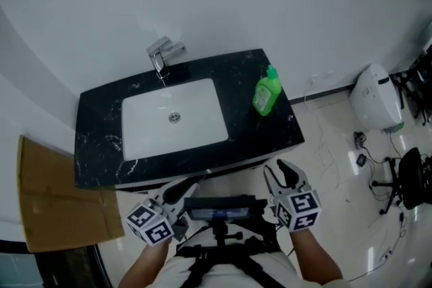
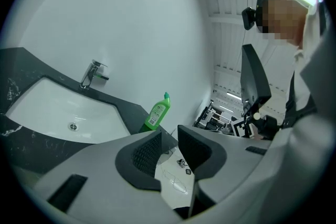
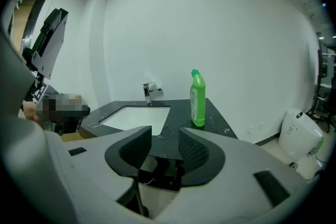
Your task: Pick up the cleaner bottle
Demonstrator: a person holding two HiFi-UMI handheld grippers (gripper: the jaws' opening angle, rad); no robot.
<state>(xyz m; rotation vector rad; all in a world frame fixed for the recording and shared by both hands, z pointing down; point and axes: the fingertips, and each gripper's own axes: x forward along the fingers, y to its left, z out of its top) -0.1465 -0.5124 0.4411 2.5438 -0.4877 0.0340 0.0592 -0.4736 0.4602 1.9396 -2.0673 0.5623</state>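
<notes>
A green cleaner bottle [image 1: 266,94] with a green cap stands upright on the right end of the black marble counter [image 1: 98,111], beside the white sink [image 1: 196,114]. Both grippers hover in front of the counter's near edge, short of the bottle. My left gripper [image 1: 181,189] is open and holds nothing; in the left gripper view the bottle [image 2: 158,112] shows beyond the left gripper [image 2: 169,148]. My right gripper [image 1: 284,176] is also open and empty, below the bottle in the head view. The right gripper view has the bottle [image 3: 197,99] ahead, slightly right of the right gripper [image 3: 165,148].
A chrome faucet [image 1: 162,54] stands behind the sink. Flattened cardboard [image 1: 54,195] lies on the floor to the left. On the right are a white appliance [image 1: 375,98], loose cables [image 1: 358,148] and a black chair base [image 1: 405,179]. A white wall runs behind the counter.
</notes>
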